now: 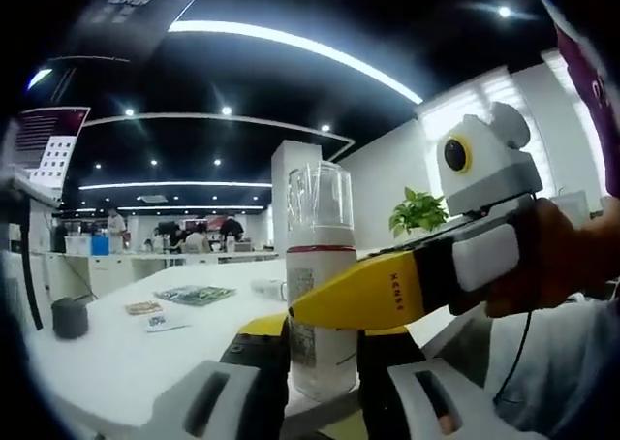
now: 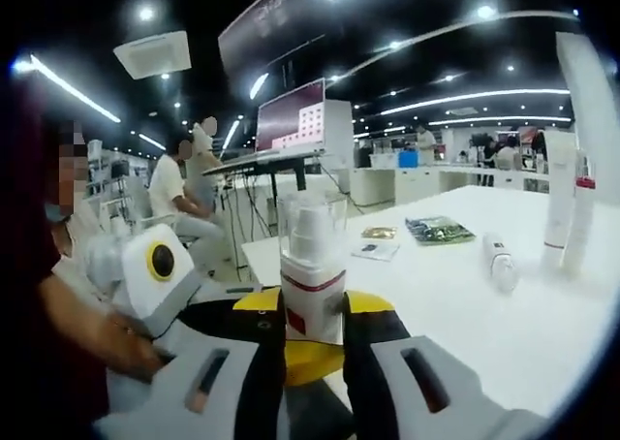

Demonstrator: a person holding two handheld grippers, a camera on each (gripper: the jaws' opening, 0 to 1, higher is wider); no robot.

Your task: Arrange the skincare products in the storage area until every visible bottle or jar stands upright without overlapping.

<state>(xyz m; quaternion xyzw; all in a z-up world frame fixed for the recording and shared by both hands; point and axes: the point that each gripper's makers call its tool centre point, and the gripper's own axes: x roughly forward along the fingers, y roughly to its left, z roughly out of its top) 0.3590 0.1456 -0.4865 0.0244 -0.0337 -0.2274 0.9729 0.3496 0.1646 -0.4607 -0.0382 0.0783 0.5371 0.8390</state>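
Note:
A white bottle (image 1: 320, 295) with a clear cap and a red band stands upright between the black, yellow-tipped jaws of my left gripper (image 1: 323, 331), which look shut on its lower body. In the right gripper view the same bottle (image 2: 312, 270) sits between the jaws of my right gripper (image 2: 312, 306), closed against its sides. The right gripper (image 1: 387, 290) reaches in from the right, one yellow jaw across the bottle's front, with a hand holding it. The left gripper (image 2: 194, 314) enters from the left. The bottle's base is hidden behind the jaws.
On the white table (image 2: 465, 304) a white tube (image 2: 501, 261) lies on its side, and two tall white bottles (image 2: 564, 207) stand at the far right. Flat packets (image 2: 438, 230) lie further back. A dark cylinder (image 1: 70, 317) stands to the left. People sit at desks behind.

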